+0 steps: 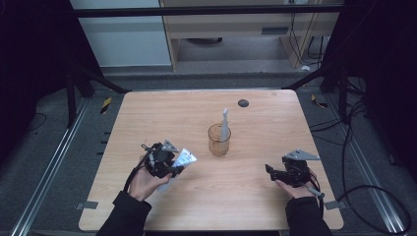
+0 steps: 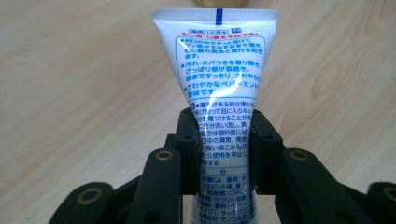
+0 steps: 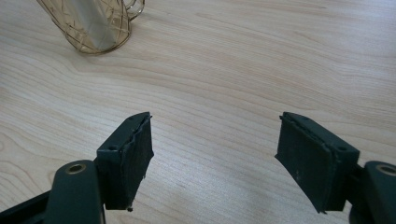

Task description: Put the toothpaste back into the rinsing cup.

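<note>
My left gripper (image 1: pixel 173 165) is shut on a white toothpaste tube (image 2: pixel 219 70) with blue and red print; both black pads press its sides, and the flat crimped end points away from me. In the high view the toothpaste tube (image 1: pixel 186 158) sticks out of the jaws toward the cup, lifted off the table. An amber see-through cup (image 1: pixel 219 140) stands mid-table with a white toothbrush (image 1: pixel 224 125) upright in it. My right gripper (image 1: pixel 268 170) rests open at the right front, nothing between its pads (image 3: pixel 133 156), and the cup (image 3: pixel 93 25) sits ahead of it.
The wooden table (image 1: pixel 265 123) has a small dark round grommet (image 1: pixel 243 103) near its far edge. Cables lie on the floor to the right. A person's dark-sleeved forearms enter from the bottom.
</note>
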Action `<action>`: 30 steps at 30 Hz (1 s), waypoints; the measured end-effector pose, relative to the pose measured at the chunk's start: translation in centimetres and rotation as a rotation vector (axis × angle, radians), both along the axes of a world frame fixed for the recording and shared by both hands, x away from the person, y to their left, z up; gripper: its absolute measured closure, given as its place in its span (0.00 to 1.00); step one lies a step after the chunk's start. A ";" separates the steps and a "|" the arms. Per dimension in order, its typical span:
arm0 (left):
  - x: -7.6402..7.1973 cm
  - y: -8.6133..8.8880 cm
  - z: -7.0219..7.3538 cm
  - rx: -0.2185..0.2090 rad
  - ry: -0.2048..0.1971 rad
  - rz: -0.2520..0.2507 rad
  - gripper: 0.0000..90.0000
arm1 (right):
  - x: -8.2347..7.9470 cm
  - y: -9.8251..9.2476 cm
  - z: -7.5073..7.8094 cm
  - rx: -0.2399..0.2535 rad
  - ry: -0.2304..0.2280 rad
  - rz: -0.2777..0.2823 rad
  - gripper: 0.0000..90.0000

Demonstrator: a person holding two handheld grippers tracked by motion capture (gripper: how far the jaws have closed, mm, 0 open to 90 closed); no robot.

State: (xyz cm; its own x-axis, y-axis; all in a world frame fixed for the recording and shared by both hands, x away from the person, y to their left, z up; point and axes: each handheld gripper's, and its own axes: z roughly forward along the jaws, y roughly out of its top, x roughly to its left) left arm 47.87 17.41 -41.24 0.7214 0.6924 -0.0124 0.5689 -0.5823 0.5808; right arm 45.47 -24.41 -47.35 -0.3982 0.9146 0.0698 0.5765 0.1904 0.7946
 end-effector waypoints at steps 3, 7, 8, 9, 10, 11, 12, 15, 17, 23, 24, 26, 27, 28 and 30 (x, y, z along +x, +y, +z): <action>0.1 0.6 1.5 -0.045 -0.071 0.042 0.77 | 0.0 0.0 0.0 -0.006 -0.011 -0.002 0.30; 0.9 1.2 3.2 -0.109 -0.147 0.104 0.77 | 0.0 0.1 0.0 -0.010 -0.020 -0.002 0.30; 1.1 1.2 3.6 -0.127 -0.172 0.122 0.77 | 0.0 0.1 0.0 -0.009 -0.021 -0.004 0.29; 1.3 1.1 3.8 -0.130 -0.184 0.129 0.77 | 0.0 0.1 0.0 -0.009 -0.021 -0.004 0.29; 1.5 1.0 4.1 -0.143 -0.201 0.138 0.77 | 0.0 0.1 0.0 -0.010 -0.021 -0.004 0.29; 1.8 0.8 4.5 -0.153 -0.223 0.150 0.77 | 0.1 0.1 0.0 -0.010 -0.021 -0.005 0.29; 2.0 0.6 4.7 -0.165 -0.244 0.160 0.77 | 0.1 0.1 -0.1 -0.012 -0.020 -0.006 0.29; 2.6 0.0 5.2 -0.198 -0.295 0.187 0.77 | 0.1 0.2 -0.1 -0.013 -0.021 -0.007 0.29; 3.1 -0.6 5.5 -0.232 -0.341 0.205 0.77 | 0.1 0.2 -0.1 -0.018 -0.026 -0.005 0.29; 4.4 -2.5 6.1 -0.323 -0.438 0.248 0.77 | 0.1 0.2 -0.2 -0.018 -0.029 -0.003 0.29; 4.6 -2.7 6.3 -0.341 -0.451 0.255 0.77 | 0.1 0.2 -0.2 -0.019 -0.029 -0.002 0.29; 5.1 -3.2 6.5 -0.375 -0.473 0.265 0.77 | 0.2 0.2 -0.3 -0.028 -0.034 -0.002 0.29; 5.4 -3.5 6.6 -0.386 -0.477 0.269 0.77 | 0.2 0.2 -0.3 -0.028 -0.034 -0.002 0.29; 5.6 -3.7 6.7 -0.398 -0.482 0.274 0.77 | 0.2 0.2 -0.3 -0.025 -0.032 -0.004 0.29; 6.1 -4.2 6.8 -0.409 -0.496 0.283 0.77 | 0.2 0.1 -0.3 -0.023 -0.032 -0.006 0.30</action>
